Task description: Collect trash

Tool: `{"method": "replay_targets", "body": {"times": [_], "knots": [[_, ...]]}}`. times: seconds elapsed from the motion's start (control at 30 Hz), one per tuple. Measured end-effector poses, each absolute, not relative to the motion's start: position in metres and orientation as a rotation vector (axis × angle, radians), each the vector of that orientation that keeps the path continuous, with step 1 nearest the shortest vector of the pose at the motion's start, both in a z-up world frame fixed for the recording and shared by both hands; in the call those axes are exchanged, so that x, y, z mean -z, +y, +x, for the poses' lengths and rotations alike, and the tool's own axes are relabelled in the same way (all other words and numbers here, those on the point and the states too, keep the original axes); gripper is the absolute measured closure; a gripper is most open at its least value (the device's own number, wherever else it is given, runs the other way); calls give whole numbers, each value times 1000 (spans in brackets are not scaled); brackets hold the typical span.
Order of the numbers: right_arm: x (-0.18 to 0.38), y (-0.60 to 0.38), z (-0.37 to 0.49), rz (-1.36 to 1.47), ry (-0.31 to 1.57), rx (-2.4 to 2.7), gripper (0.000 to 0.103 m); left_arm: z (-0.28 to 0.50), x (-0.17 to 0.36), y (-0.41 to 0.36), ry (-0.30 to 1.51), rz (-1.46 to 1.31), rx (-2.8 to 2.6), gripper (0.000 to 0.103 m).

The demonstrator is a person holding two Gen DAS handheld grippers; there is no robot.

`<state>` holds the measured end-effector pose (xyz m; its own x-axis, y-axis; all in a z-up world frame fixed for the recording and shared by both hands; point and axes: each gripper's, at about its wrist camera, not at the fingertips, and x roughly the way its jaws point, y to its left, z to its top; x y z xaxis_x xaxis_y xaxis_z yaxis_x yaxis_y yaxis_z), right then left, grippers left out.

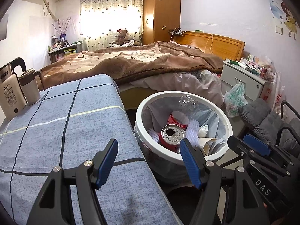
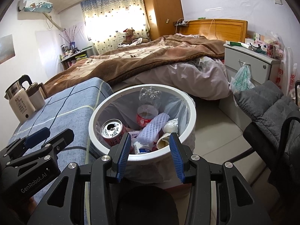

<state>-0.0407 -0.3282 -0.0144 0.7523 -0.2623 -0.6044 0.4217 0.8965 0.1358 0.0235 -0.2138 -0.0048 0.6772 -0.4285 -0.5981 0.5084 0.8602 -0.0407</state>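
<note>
You held both grippers, left [image 1: 149,162] and right [image 2: 150,155], empty with jaws apart just short of the bin [image 2: 191,110], the can [image 2: 112,129] and bottle [image 2: 148,110] already inside, so collecting seemed finished, unless more trash lay unseen.

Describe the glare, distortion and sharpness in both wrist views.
Left wrist view: the curtained window is blown out white, the headboard bows from fisheye, and the trash bin stays sharp. Right wrist view: the same window glare, dark vignetted corners, and the red can is crisp.
</note>
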Motion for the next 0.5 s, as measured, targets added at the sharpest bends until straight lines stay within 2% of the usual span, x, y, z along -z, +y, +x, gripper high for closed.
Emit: {"method": "replay_targets", "body": {"times": [0.5], "knots": [[14, -325, -40, 266, 616, 373, 60, 25, 5, -213, 642, 131, 530, 33]]}}
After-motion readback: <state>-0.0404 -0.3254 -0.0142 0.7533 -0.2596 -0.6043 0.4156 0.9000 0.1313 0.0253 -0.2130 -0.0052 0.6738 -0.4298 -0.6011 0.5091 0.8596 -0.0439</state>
